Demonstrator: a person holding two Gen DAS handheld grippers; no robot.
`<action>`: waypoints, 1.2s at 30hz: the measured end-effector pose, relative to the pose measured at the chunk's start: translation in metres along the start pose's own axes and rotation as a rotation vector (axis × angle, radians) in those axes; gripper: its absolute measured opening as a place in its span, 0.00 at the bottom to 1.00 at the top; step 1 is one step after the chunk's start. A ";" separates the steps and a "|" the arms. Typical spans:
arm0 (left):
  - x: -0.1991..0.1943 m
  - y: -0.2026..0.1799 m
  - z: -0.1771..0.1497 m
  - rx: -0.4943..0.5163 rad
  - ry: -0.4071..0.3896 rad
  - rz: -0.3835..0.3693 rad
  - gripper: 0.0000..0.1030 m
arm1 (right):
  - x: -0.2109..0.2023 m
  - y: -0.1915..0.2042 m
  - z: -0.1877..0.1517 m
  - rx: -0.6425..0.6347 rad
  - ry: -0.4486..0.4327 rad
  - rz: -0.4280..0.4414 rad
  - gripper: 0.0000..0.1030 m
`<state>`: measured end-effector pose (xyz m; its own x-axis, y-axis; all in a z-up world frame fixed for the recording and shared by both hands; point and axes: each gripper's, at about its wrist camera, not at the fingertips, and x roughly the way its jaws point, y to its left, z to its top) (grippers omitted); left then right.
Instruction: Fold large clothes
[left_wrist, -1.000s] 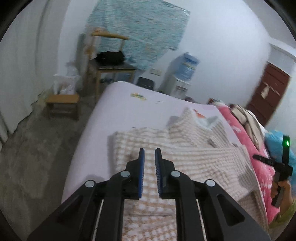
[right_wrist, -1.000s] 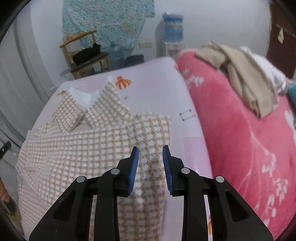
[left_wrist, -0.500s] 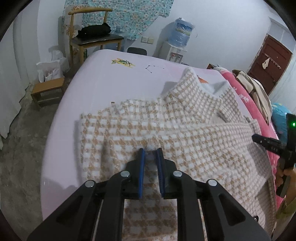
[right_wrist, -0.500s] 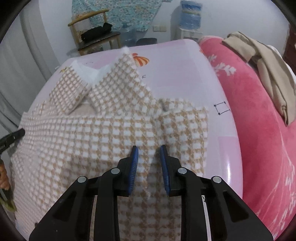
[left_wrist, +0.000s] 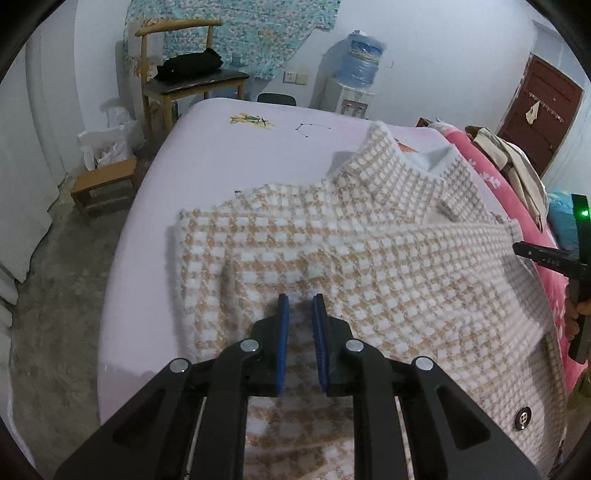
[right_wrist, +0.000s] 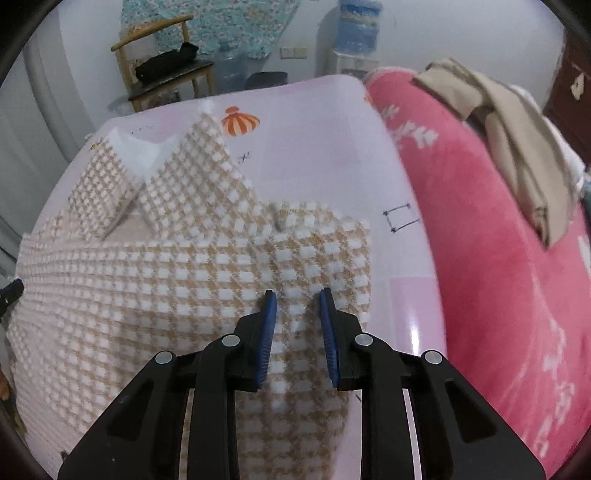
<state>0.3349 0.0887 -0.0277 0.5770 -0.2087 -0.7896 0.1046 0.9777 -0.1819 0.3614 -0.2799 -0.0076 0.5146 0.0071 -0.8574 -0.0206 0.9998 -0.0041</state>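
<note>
- Left wrist view: the left gripper (left_wrist: 300, 308) is tipped down over the checked coat (left_wrist: 369, 258), which lies spread on the pale pink sheet (left_wrist: 229, 155) of the bed. Its blue pads are close together with a soft fold of the coat pinched between them, so it looks clenched on the cloth.
- Right wrist view: the right gripper (right_wrist: 294, 306) is low over the other side of the coat, near its straight edge. Its jaws have just been closing, and a bit of cloth sits between the pads, but I cannot tell if they squeeze it yet.
- The coat's collar (right_wrist: 162, 173) points away, toward the far end of the bed. The coat looks partly folded — one flap already lies across the body.
- I think the step in hand is taking hold of the near part of the coat with both tools, ready for the next fold.
- Next, both grips need to be firm. Then the two hands should lift together and carry the cloth toward the collar, evenly — or the fold goes crooked.
- The coat is thick and fluffy, so it may slip out.
</note>
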 end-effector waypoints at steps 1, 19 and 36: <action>0.000 0.001 0.000 -0.001 0.000 -0.003 0.14 | -0.008 0.004 0.000 0.008 -0.011 0.012 0.23; -0.057 -0.039 -0.016 0.166 -0.084 -0.112 0.23 | -0.050 0.127 -0.035 -0.212 -0.025 0.368 0.38; -0.028 -0.023 -0.038 0.066 0.038 -0.036 0.50 | -0.047 0.059 -0.054 -0.002 -0.084 0.115 0.55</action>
<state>0.2854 0.0711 -0.0243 0.5411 -0.2431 -0.8051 0.1788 0.9687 -0.1724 0.2898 -0.2226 0.0045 0.5790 0.1237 -0.8059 -0.0855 0.9922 0.0909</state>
